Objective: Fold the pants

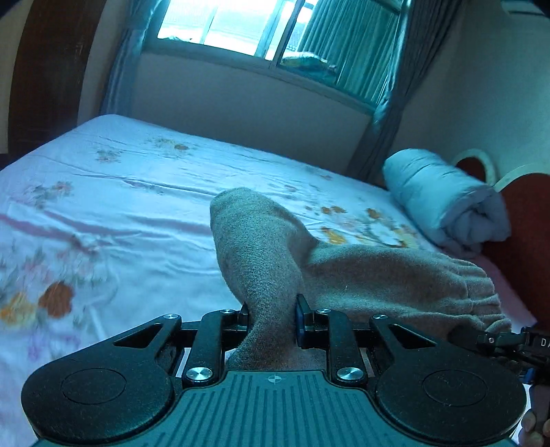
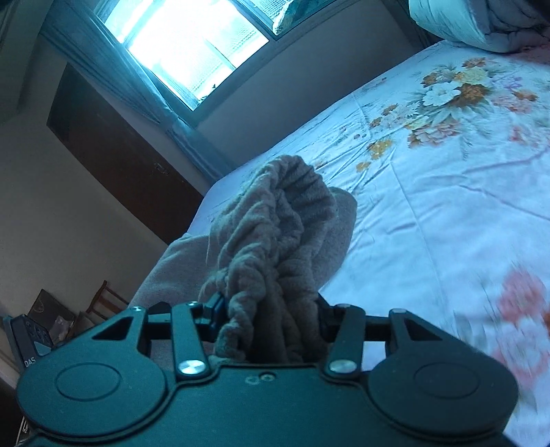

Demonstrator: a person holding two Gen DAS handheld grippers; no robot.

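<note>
A home bedroom: flowered bed (image 1: 137, 192), curtained window (image 1: 240, 27), rolled quilt (image 1: 443, 203).

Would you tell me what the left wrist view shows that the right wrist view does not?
Only left wrist: the left gripper shut on a smooth fold of the pants, and the right gripper's tip at the far edge. Only right wrist: the right gripper clamping the gathered waistband, a brown door. Both: flowered bed, window, rolled quilt.

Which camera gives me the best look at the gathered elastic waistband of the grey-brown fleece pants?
The right wrist view: the gathered elastic waistband fills the centre, bunched between the right tongs. The left wrist view shows it only at the far right, partly hidden.
</note>
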